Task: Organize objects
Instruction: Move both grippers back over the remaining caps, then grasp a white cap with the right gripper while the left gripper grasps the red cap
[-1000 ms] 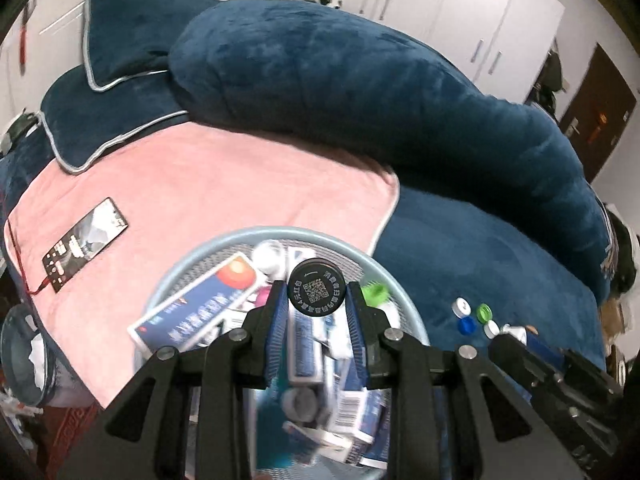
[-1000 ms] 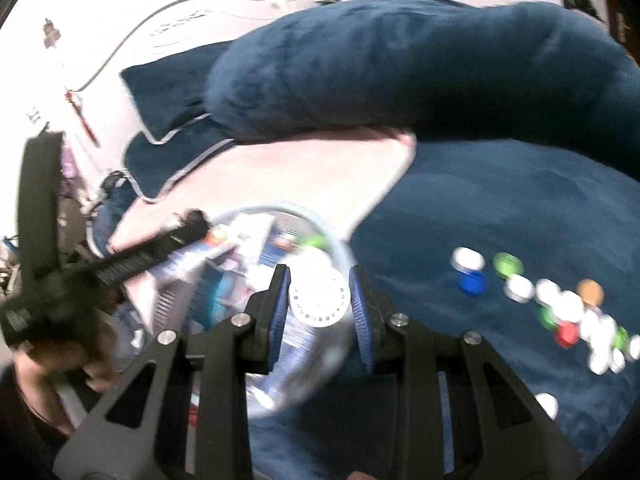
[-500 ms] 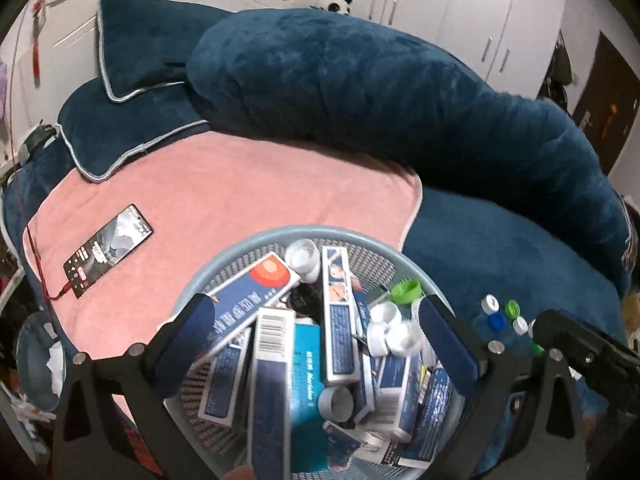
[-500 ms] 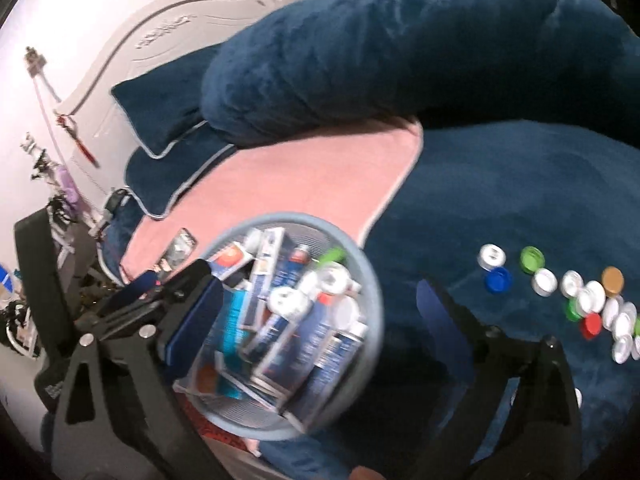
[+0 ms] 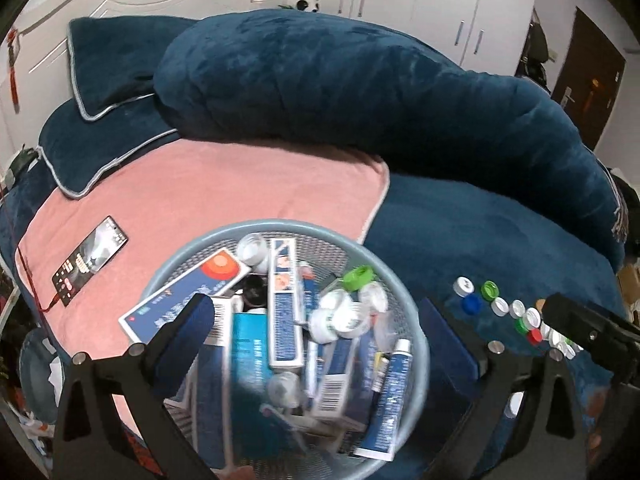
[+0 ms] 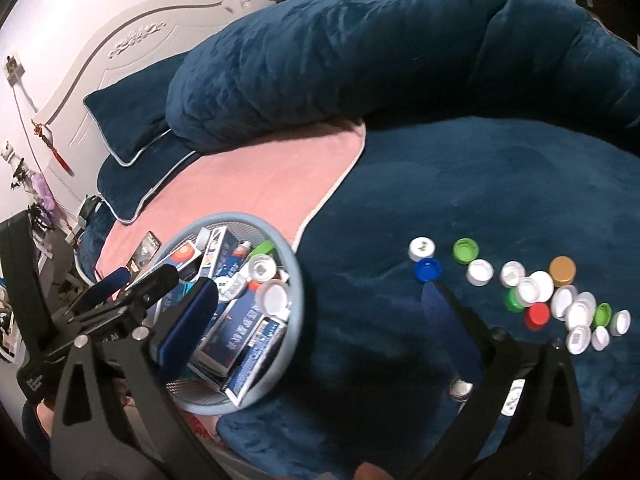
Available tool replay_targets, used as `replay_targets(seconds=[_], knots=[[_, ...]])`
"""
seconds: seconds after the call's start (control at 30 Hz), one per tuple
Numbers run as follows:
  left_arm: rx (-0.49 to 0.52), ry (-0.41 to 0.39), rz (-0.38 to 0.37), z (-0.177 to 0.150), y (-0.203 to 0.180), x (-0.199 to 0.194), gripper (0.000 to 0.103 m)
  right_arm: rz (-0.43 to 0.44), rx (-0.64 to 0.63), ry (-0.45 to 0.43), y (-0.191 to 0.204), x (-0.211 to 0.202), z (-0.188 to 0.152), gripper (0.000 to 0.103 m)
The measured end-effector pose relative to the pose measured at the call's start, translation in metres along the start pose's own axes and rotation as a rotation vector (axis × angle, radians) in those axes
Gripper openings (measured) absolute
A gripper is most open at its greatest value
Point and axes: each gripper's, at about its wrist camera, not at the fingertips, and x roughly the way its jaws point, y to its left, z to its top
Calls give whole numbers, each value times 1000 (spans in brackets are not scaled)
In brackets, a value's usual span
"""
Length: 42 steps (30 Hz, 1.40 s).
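Hovering over the blue mesh basket (image 5: 256, 226) at the near edge of the bed (image 6: 500, 184), left tongs (image 5: 316, 320) standing wide apart with nothing between them. Right tongs (image 6: 320, 312) opening to full spread, likewise empty, reaching between basket and the loose bottle caps (image 6: 536, 288) scattered on the blue blanket to the right. Judging the step in hand as going back for another cap: best approaching a single cap at the cluster's edge, such as the blue cap (image 6: 427, 270), straddling its rim squarely before closing, and keeping clear of neighbours. Boxes (image 5: 285, 296) and a tube (image 5: 390, 392) filling the basket; a barcode showing, other printing too blurred for reading. Phone (image 5: 90, 262) lying on the pink towel (image 5: 240, 184).
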Motion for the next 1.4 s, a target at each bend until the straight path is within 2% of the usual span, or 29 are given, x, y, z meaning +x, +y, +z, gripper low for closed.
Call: replay_targets(seconds=[0.4, 0.73, 0.9, 1.07, 1.27, 1.4], knots=[[138, 31, -75, -9, -85, 1, 102, -75, 23, -22, -57, -29, -16, 103], [214, 110, -171, -21, -167, 18, 102, -193, 84, -19, -141, -59, -38, 103], [304, 152, -194, -38, -220, 37, 102, -253, 133, -7, -188, -68, -50, 103], [407, 169, -185, -58, -262, 58, 102, -321, 212, 11, -233, -65, -79, 103], [348, 254, -192, -73, -263, 83, 102, -355, 179, 46, -239, -42, -96, 103], [315, 251, -183, -70, -252, 86, 102, -350, 135, 50, -230, -25, -91, 103]])
